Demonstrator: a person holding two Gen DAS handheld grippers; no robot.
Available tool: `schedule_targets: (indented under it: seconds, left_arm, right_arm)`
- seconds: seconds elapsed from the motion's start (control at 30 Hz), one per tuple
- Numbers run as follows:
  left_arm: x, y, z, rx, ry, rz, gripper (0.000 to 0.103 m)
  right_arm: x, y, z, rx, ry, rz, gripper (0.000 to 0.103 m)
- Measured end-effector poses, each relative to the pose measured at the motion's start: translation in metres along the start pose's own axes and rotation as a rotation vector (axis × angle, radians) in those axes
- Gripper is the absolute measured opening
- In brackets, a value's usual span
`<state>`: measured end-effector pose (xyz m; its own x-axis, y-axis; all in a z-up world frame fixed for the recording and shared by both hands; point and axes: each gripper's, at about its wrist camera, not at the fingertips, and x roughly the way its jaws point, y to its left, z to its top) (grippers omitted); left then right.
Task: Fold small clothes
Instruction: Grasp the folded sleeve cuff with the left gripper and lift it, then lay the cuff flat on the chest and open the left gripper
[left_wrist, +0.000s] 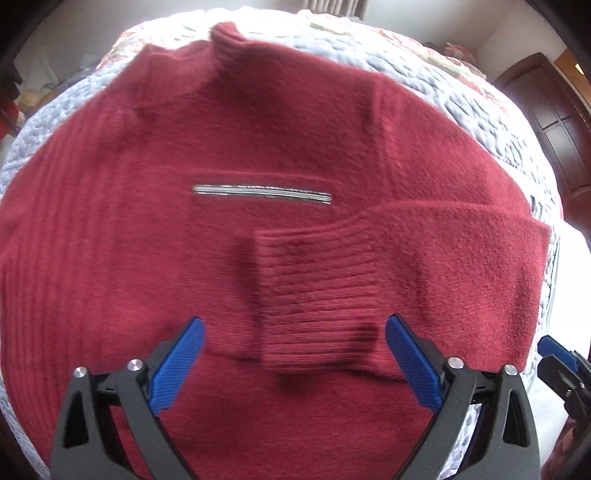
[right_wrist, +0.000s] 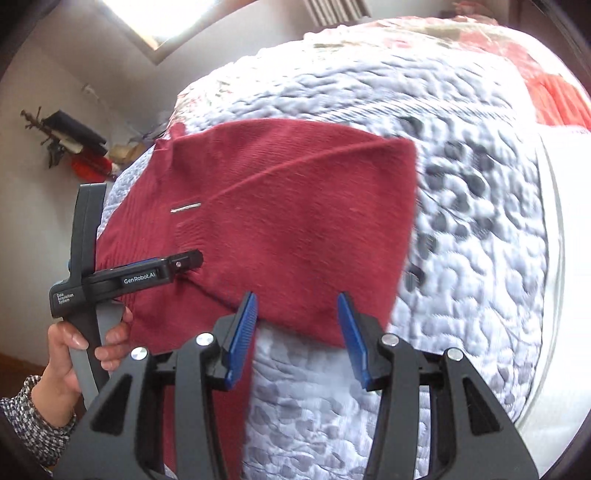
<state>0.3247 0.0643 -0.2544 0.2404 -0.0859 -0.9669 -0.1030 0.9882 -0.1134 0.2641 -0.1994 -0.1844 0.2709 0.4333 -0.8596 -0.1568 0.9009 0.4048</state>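
A dark red knit sweater (left_wrist: 229, 147) lies spread flat on the quilted bed cover (left_wrist: 491, 122), collar at the far end. One sleeve is folded across its front, and the ribbed cuff (left_wrist: 317, 295) rests near the middle. A silver strip (left_wrist: 262, 194) marks the chest. My left gripper (left_wrist: 295, 343) hovers open just over the cuff, one blue pad on each side, holding nothing. In the right wrist view my right gripper (right_wrist: 297, 325) stands open at the near edge of the sweater (right_wrist: 295, 206), also holding nothing. A hand (right_wrist: 66, 350) holds the left gripper (right_wrist: 184, 262) over the cloth.
The pale grey-blue quilt (right_wrist: 461, 221) has a floral red section (right_wrist: 554, 96) at the far end and a white sheet (right_wrist: 565, 295) along the right side. A dark wooden door (left_wrist: 554, 122) stands beyond the bed. A coat stand with clutter (right_wrist: 70, 144) is against the left wall.
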Motion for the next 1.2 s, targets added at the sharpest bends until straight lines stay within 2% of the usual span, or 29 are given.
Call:
schedule_targets:
  seconds: [0.03,0.07,0.13,0.2,0.27,0.3,0.43,0.53,0.7,0.77,0.83,0.9,1.0,1.07,1.13,1.2]
  left_arm:
    - [0.001,-0.007,0.000,0.010,0.003,-0.008,0.085]
    - [0.002,-0.013,-0.001,0.015,0.003,-0.019,0.075]
    - [0.002,-0.021,-0.001,0.013,-0.010,-0.012,0.068]
    - [0.001,-0.024,0.001,0.006,-0.012,-0.042,0.038]
    - [-0.005,-0.025,0.004,-0.013,-0.013,-0.088,0.022]
    - [-0.010,-0.026,0.005,-0.015,-0.024,-0.103,0.019]
    - [-0.045,-0.020,0.007,0.006,-0.124,-0.116,0.017]
    - [-0.077,0.000,0.009,-0.006,-0.214,-0.103,0.017]
    - [-0.118,0.051,0.018,-0.021,-0.318,0.003,0.017]
    - [-0.125,0.079,0.020,-0.040,-0.331,0.054,0.017]
    - [-0.125,0.106,0.023,-0.075,-0.320,0.074,0.017]
    - [-0.121,0.130,0.022,-0.110,-0.310,0.102,0.017]
    - [-0.096,0.157,0.011,-0.146,-0.283,0.102,0.017]
    - [-0.087,0.165,0.010,-0.157,-0.264,0.096,0.018]
    - [-0.074,0.171,0.006,-0.160,-0.246,0.098,0.018]
    - [-0.064,0.173,0.005,-0.156,-0.232,0.105,0.023]
  right_arm:
    - [-0.001,-0.006,-0.003,0.013,-0.002,0.000,0.046]
    - [-0.002,-0.013,-0.006,0.021,-0.003,-0.007,0.046]
    - [-0.004,-0.019,-0.010,0.023,-0.005,-0.029,0.046]
    - [-0.007,-0.025,-0.015,0.026,-0.005,-0.041,0.046]
    - [-0.010,-0.031,-0.018,0.034,-0.005,-0.037,0.046]
    - [-0.011,-0.033,-0.019,0.039,-0.006,-0.040,0.046]
    - [-0.011,-0.033,-0.018,0.058,-0.014,-0.031,0.046]
    - [-0.016,-0.031,-0.019,0.051,-0.019,-0.015,0.046]
    - [-0.009,-0.012,-0.007,0.041,-0.014,0.032,0.050]
    - [-0.001,-0.002,-0.002,0.036,-0.007,0.046,0.051]
    - [0.010,0.010,0.004,0.035,0.005,0.079,0.058]
    - [0.025,0.021,0.010,0.036,0.023,0.084,0.060]
    - [0.047,0.034,0.019,0.037,0.055,0.061,0.060]
    - [0.061,0.038,0.022,0.039,0.083,0.047,0.054]
    - [0.071,0.043,0.026,0.048,0.113,0.028,0.033]
    - [0.077,0.040,0.025,0.055,0.127,-0.008,0.029]
